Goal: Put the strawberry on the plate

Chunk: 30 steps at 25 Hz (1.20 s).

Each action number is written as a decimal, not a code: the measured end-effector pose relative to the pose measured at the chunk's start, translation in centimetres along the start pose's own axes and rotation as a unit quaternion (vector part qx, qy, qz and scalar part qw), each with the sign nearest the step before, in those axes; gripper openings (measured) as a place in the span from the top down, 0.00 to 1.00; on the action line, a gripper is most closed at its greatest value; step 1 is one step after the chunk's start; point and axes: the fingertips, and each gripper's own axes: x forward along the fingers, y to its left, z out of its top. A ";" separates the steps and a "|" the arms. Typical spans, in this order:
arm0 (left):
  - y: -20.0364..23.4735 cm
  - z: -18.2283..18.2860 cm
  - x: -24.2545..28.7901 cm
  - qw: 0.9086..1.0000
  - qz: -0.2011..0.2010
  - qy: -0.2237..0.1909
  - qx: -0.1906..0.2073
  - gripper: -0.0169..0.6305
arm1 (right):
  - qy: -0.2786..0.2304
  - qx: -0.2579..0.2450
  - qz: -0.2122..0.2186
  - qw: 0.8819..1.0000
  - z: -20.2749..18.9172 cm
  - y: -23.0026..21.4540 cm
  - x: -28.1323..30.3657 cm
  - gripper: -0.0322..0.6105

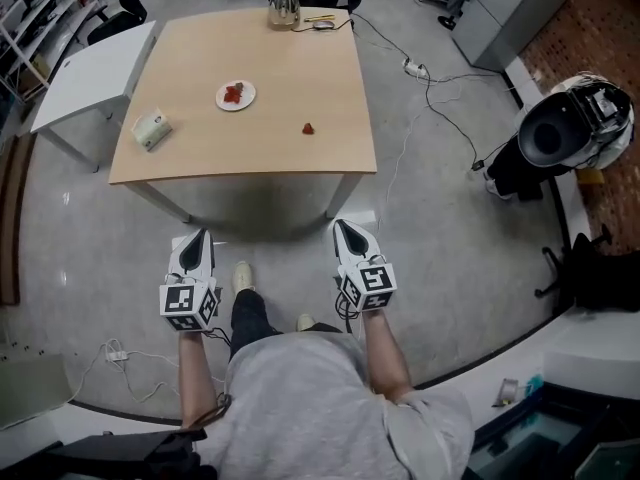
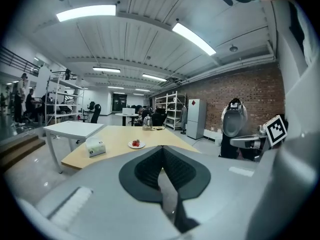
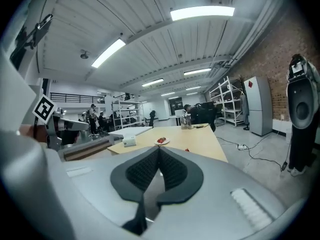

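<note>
Nothing was grasped yet: the left gripper (image 1: pixel 200 238) and right gripper (image 1: pixel 343 228) were both shut and empty, short of the pale wooden table (image 1: pixel 200 158). The small red strawberry (image 1: pixel 309 127) lay apart from the round white plate (image 1: pixel 236 95); next, probably, a reach and open jaws

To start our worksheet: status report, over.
Left gripper, right gripper both shut, empty. Small red strawberry loose on tan wooden table, right of round white plate. Nothing between them.
</note>
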 end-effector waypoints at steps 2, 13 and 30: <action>1.8 0.7 1.9 1.000 -0.014 0.004 0.005 0.94 | 0.001 0.003 -0.013 1.000 0.5 0.3 2.0 0.94; 10.0 3.5 10.9 0.994 -0.106 0.019 0.015 0.94 | 0.002 0.021 -0.100 0.995 2.8 2.2 9.9 0.94; 16.2 4.9 20.5 0.976 -0.213 0.020 0.036 0.94 | -0.014 0.029 -0.221 0.975 4.4 2.8 16.8 0.94</action>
